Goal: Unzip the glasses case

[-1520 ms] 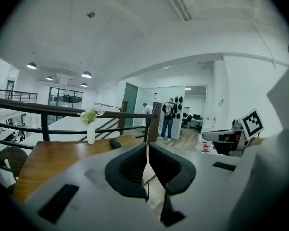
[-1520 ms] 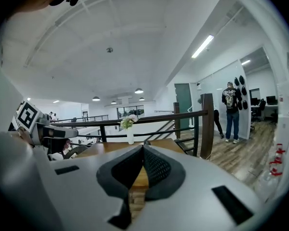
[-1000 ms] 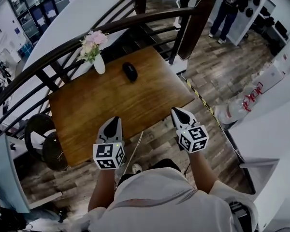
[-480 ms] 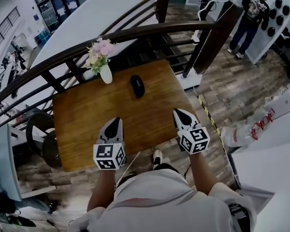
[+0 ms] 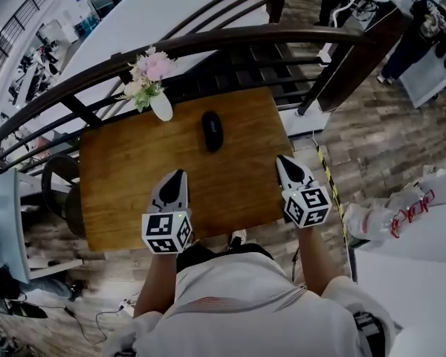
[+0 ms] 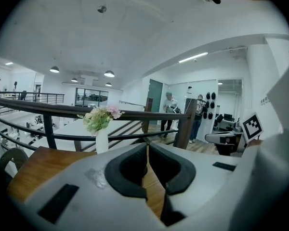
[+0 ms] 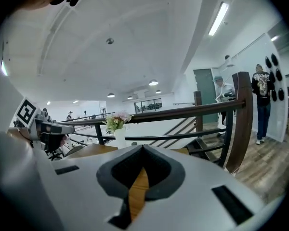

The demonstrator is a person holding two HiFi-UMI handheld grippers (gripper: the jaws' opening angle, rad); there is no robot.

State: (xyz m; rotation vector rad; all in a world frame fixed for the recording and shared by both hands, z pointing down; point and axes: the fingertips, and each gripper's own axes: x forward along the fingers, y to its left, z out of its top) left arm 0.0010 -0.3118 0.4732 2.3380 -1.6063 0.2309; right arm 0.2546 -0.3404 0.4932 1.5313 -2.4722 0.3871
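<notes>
We stand at the near edge of a wooden table [image 5: 126, 162], with a dark railing [image 5: 230, 39] behind it. Our left gripper [image 5: 180, 175] and right gripper [image 5: 282, 160] hover over its near half, both clenched on nothing and both aimed across the top. The glasses case [image 5: 212, 130] lies on the far half, ahead of the two and between them, near a white vase [image 5: 161, 107] of flowers; we judge the left gripper somewhat nearer. The case's long axis runs away from us, roughly in line with the grippers. It is a small, dark, rounded oval that looks closed; we cannot make out its zip or pull
</notes>
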